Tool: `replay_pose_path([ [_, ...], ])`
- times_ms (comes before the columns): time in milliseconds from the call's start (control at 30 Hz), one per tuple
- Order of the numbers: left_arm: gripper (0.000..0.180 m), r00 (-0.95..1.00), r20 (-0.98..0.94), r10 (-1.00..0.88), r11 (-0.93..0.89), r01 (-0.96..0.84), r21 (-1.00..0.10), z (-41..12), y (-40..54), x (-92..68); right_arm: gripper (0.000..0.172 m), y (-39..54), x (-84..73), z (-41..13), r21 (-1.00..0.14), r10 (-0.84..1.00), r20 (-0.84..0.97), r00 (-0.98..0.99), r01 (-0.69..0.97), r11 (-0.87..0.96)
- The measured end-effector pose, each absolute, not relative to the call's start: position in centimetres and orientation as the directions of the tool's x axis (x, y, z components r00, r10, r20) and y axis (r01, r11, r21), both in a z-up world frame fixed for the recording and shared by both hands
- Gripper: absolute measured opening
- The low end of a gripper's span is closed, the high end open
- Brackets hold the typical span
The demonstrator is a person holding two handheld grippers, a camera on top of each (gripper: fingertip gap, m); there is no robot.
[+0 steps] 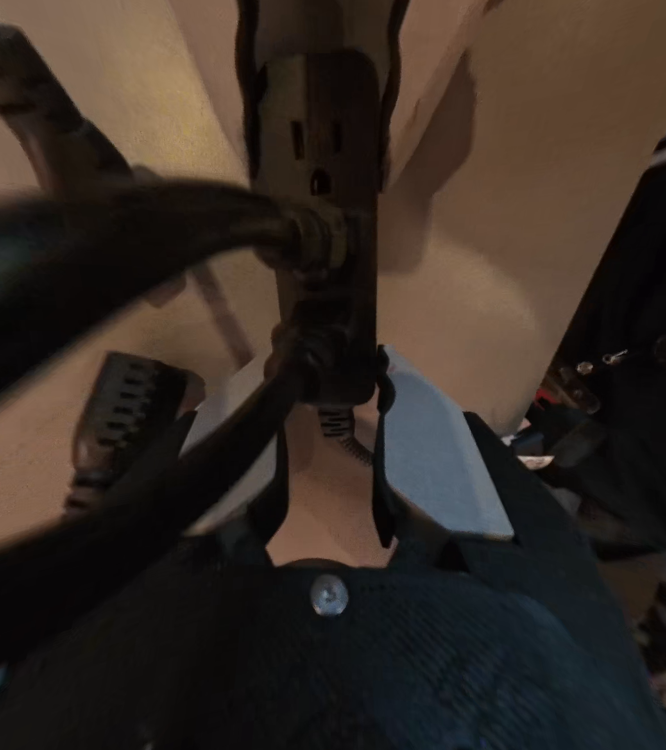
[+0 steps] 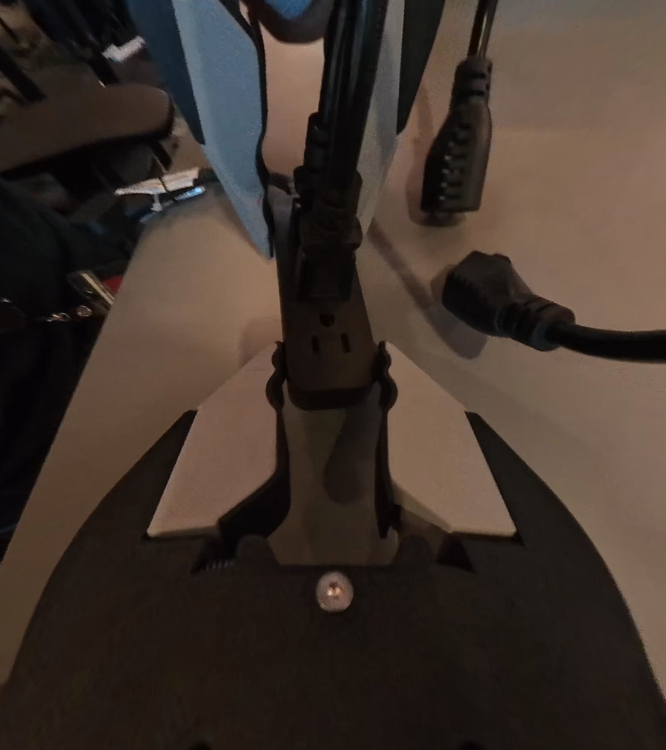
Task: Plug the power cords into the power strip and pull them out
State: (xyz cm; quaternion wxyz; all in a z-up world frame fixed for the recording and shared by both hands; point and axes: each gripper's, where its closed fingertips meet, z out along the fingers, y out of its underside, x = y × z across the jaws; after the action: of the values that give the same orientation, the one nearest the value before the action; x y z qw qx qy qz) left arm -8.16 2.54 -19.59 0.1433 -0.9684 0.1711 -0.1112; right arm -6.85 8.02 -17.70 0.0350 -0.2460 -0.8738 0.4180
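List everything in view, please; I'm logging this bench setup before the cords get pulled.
power strip: one, black, lying on the table between the two tongs, one at each end.
plugged cord: one, black, seated mid-strip.
loose plugs: two, black, on the table beside the strip, one ribbed, one angled.
table: one, beige.
right tongs: pads pressed on the strip's near end.
left tongs: at the strip's other end, grip unclear.

Likely an office or lab workspace. A plain pale table [image 2: 567, 446] carries loose black power cords [image 2: 628, 337] (dark clutter crowds its far edge)
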Motion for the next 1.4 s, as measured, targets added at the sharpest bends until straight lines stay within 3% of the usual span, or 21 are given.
replay_pose_path([
  [100, 0.041, 0.931, 0.192, -0.31, -0.885, -0.209, -0.416, -19.4, 1.4, -7.4, 0.043, 6.8, -6.4, -17.6, -0.763, 0.419, -0.166, -0.893, 0.385, 0.519],
  [267, 0.041, 0.941, 0.091, -0.326, -0.9, -0.279, -0.335, -17.3, -1.0, -6.8, 0.042, 4.5, -5.3, -18.5, -0.718, 0.381, -0.115, -0.917, 0.342, 0.606],
  [367, 0.04, 0.927, 0.045, -0.373, -0.871, -0.333, -0.362, -12.9, 0.0, -6.4, 0.041, 3.8, -4.9, -17.4, -0.763, 0.348, -0.05, -0.936, 0.261, 0.592],
  [467, 0.04, 0.92, -0.046, -0.389, -0.865, -0.382, -0.326, -10.9, 1.7, -8.6, 0.041, 5.1, -6.6, -15.7, -0.802, 0.441, -0.02, -0.897, 0.278, 0.53],
  [600, 0.04, 0.926, -0.019, -0.377, -0.884, -0.366, -0.29, -13.2, 4.1, -10.8, 0.041, 8.1, -7.8, -16.4, -0.769, 0.549, -0.068, -0.833, 0.394, 0.504],
  [800, 0.042, 0.949, -0.005, -0.315, -0.89, -0.297, -0.346, -18.1, 7.2, -13.1, 0.042, 11.3, -9.1, -16.9, -0.718, 0.666, -0.064, -0.743, 0.498, 0.486],
  [933, 0.036, 0.956, 0.02, -0.292, -0.857, -0.252, -0.449, -17.2, 8.1, -13.3, 0.042, 12.6, -9.5, -16.6, -0.729, 0.69, -0.039, -0.723, 0.493, 0.475],
  [1133, 0.041, 0.974, 0.034, -0.222, -0.794, -0.16, -0.587, -15.3, 5.1, -13.9, 0.033, 14.1, -10.1, -12.8, -0.831, 0.721, 0.022, -0.693, 0.388, 0.399],
  [1400, 0.037, 0.998, 0.06, -0.035, -0.663, 0.022, -0.748, -15.5, 0.7, -15.1, 0.032, 18.2, -11.4, -10.6, -0.881, 0.853, -0.005, -0.522, 0.405, 0.243],
])
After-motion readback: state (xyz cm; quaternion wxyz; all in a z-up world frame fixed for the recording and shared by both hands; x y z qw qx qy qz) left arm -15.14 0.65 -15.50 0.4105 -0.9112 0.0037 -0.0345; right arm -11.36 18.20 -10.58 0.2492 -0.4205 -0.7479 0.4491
